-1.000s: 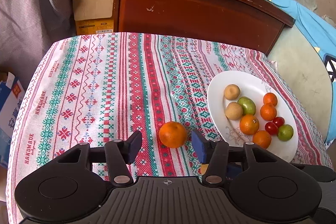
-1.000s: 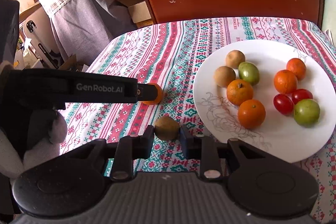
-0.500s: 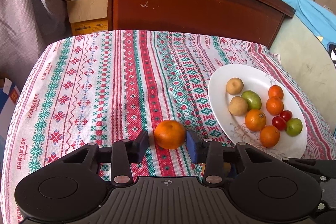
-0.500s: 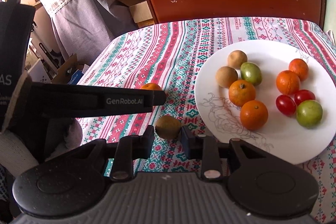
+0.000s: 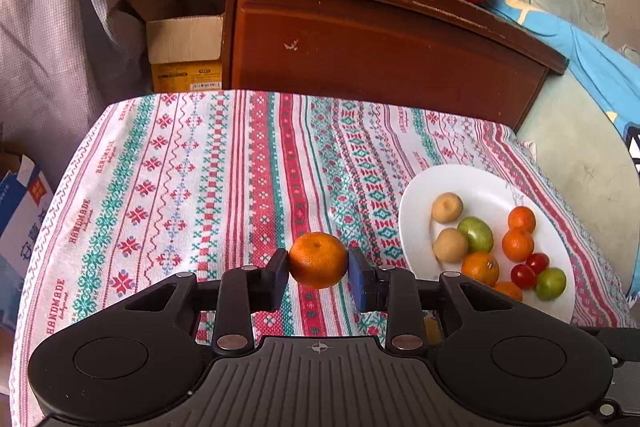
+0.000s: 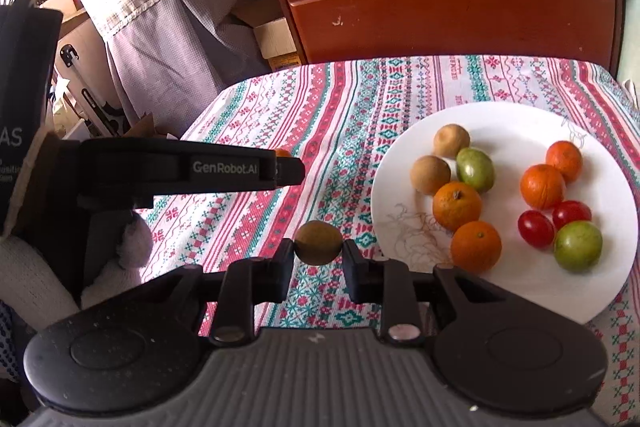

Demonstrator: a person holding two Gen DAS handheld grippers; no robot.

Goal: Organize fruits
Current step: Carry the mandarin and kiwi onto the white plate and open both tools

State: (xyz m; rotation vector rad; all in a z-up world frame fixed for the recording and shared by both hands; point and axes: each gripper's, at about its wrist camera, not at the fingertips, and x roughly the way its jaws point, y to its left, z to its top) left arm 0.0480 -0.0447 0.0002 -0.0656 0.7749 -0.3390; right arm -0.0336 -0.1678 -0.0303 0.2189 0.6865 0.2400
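Right of left tool, right view alone shows gripped brown fruit

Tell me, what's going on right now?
Left tool closing on orange. Right tool shut on brown fruit. Plate close by, path clear.

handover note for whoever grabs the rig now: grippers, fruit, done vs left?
Left gripper: jaws closing, pads on both sides of a tangerine over the tablecloth.
Right gripper: shut on a small brown fruit, left of the plate.
White plate: already holds two brown fruits, two green, four orange and two cherry tomatoes.
Done: most of the fruit is plated.
Left: carry both held fruits to the plate, probably beside their like, and release.
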